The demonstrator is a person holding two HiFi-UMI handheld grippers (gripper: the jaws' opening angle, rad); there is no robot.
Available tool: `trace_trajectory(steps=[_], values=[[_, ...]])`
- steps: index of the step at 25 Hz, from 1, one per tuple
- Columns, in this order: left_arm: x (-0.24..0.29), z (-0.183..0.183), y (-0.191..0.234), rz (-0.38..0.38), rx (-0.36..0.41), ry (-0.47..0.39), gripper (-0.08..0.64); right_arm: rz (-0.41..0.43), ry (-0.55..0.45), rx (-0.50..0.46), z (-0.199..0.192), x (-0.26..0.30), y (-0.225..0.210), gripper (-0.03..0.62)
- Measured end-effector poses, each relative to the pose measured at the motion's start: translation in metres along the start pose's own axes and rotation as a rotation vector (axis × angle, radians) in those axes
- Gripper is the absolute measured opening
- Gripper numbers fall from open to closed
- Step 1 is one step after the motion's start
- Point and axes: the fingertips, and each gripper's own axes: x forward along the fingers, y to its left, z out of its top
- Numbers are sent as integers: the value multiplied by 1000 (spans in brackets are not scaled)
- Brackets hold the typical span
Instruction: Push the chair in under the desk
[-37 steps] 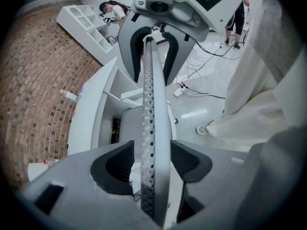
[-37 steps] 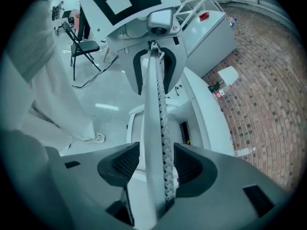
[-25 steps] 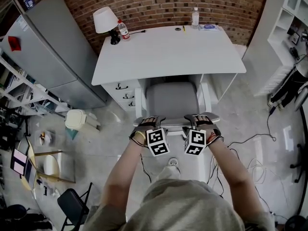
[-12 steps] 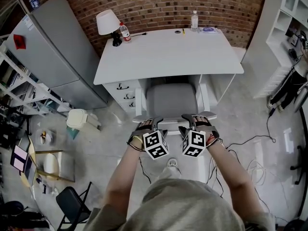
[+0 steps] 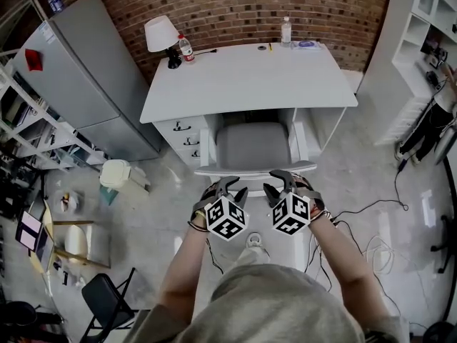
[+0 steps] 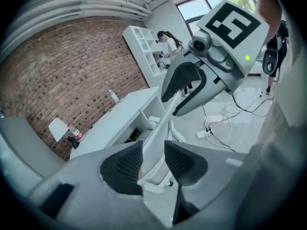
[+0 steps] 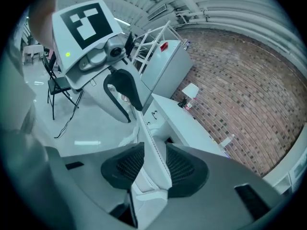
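Sitting under wht desk (image 5: 250, 77) — grey-seat chair (image 5: 253, 145)

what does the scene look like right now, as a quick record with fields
chair: grey seat tucked under the desk, white backrest just outside its front edge
desk: white, with a lamp and a bottle at the far left corner
left gripper: just behind the backrest, jaws apart, just been closing, nothing pinched between them
right gripper: same, beside the left one
task state: chair looks pushed in
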Motion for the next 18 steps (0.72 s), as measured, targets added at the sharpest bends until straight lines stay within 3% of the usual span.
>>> trace_trajectory(steps=[5,18], values=[[-16,15,-6,54,-101,-67,74,-59,-59,76,4,-25,-5,57],[-47,28,-38,95,-343,-145,11,-140,-214,274,24,-86,-2,9]])
